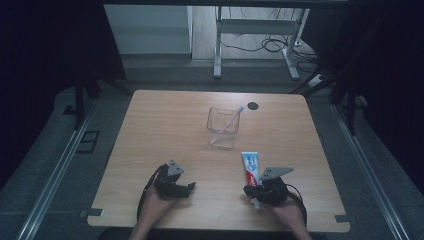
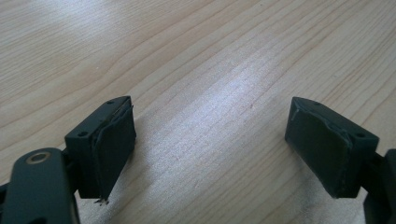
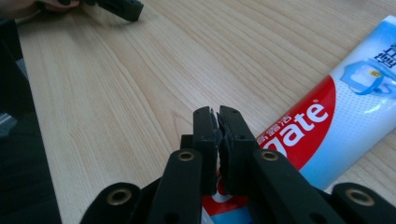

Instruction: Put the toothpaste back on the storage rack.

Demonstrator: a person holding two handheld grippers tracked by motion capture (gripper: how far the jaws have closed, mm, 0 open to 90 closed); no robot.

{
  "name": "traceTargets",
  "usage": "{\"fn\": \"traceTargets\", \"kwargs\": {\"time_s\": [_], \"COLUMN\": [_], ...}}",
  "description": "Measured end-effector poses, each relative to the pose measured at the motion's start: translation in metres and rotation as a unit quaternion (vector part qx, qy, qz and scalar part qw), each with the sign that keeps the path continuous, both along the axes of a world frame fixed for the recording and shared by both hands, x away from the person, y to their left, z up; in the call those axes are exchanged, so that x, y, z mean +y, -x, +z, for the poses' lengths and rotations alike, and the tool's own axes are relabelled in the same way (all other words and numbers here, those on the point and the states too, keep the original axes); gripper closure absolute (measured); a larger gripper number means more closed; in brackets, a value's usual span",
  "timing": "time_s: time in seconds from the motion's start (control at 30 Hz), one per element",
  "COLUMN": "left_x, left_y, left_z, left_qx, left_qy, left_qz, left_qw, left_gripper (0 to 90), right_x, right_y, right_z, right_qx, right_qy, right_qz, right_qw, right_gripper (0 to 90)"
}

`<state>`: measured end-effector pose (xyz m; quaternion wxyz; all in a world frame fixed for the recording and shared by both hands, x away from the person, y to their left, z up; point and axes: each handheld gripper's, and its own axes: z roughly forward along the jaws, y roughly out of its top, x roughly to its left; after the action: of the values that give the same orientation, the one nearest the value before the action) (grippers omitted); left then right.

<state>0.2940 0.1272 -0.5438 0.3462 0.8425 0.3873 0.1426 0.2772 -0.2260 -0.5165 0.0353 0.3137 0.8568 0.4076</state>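
Observation:
A red, white and blue toothpaste tube point(image 1: 250, 167) point(image 3: 336, 116) lies flat on the wooden table point(image 1: 165, 125), its near end under my right gripper. My right gripper point(image 1: 247, 190) point(image 3: 218, 114) is shut, its pads pressed together above the tube's near end with nothing seen between them. My left gripper point(image 1: 190, 187) point(image 2: 210, 135) rests at the table's near left with its jaws wide open over bare wood. It also appears as the left gripper point(image 3: 119, 7) at the top left of the right gripper view. A clear square cup point(image 1: 223, 127) holds a pink toothbrush point(image 1: 229, 125) leaning to the right.
The cup stands mid-table, a short way beyond the tube's far end. A black round hole point(image 1: 253, 105) sits near the table's far edge. Desk legs and cables point(image 1: 270, 45) lie on the floor beyond the table.

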Motion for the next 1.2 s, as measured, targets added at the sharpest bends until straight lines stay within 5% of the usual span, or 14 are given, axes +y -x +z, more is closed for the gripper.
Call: {"fn": "traceTargets", "kwargs": {"time_s": [0.8,1.07,1.2], "left_x": [0.000,0.000,0.000], "left_y": [0.000,0.000,0.000], "left_z": [0.000,0.000,0.000], "left_qx": [0.000,0.000,0.000], "left_qy": [0.000,0.000,0.000], "left_qz": [0.000,0.000,0.000], "left_qw": [1.0000,1.0000,1.0000], "left_gripper": [16.2,16.2,16.2], "right_x": [-0.042,-0.047,-0.048], "right_y": [-0.012,-0.014,-0.016], "right_z": [0.005,0.019,0.026], "right_qx": [0.018,0.003,-0.006], "right_qy": [0.016,0.022,0.044], "right_qz": [-0.045,-0.051,-0.059], "right_qw": [0.9987,0.9984,0.9972], "right_gripper": [82.7,76.2,69.6]}}
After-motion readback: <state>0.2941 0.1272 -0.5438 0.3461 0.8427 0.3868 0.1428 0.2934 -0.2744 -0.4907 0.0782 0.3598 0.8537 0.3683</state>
